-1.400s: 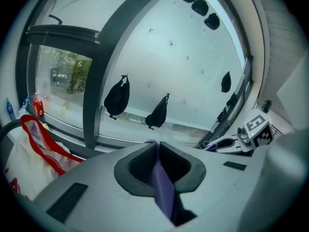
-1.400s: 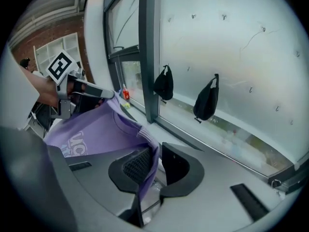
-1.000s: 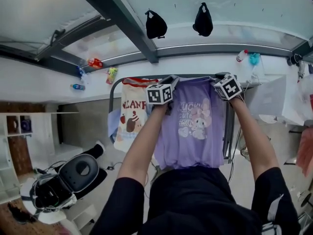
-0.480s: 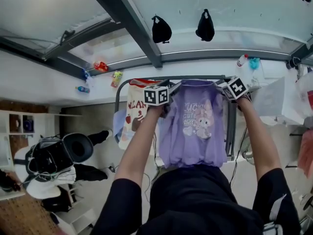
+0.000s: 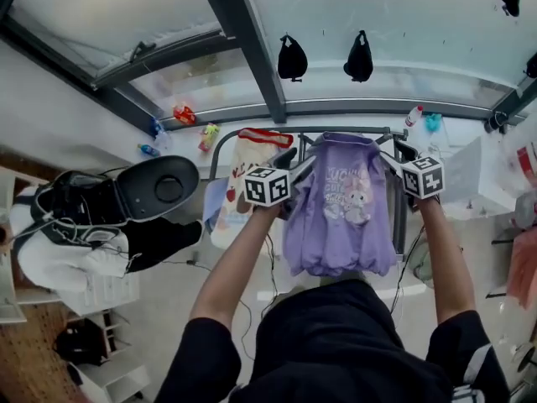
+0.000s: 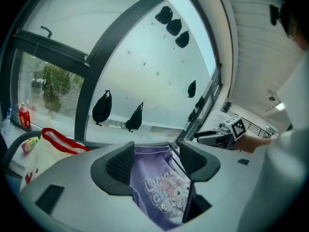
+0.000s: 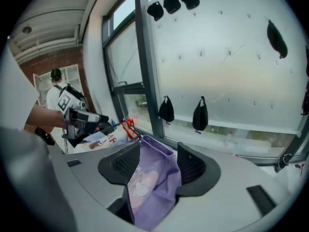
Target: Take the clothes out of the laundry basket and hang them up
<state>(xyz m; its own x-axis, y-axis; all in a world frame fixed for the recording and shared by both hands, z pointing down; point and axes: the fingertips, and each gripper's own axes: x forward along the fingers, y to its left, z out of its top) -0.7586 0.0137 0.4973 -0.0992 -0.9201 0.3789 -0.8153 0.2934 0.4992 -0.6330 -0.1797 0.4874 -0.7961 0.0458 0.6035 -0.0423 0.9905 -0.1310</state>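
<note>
A purple T-shirt (image 5: 340, 217) with a cartoon print hangs from the top bar of the drying rack (image 5: 397, 217). My left gripper (image 5: 295, 164) stands just off its left shoulder, my right gripper (image 5: 396, 154) just off its right shoulder. Both have just been opening and now stand wide open. In the left gripper view the shirt (image 6: 159, 187) shows in the gap of the left gripper (image 6: 157, 156), and no pad presses on it. It is the same in the right gripper view, where the cloth (image 7: 154, 187) hangs free in the right gripper (image 7: 153, 161).
A cream shirt (image 5: 239, 191) with a red collar hangs on the rack left of the purple one. Two black bags (image 5: 291, 57) hang on the window above. Bottles (image 5: 180, 113) stand on the sill. A person (image 5: 92, 225) with head gear is at the left.
Both grippers let go of the purple shirt's shoulders, opened wide and rose a little away from it. The shirt stays on the rack. The person at the left moved up the view.
</note>
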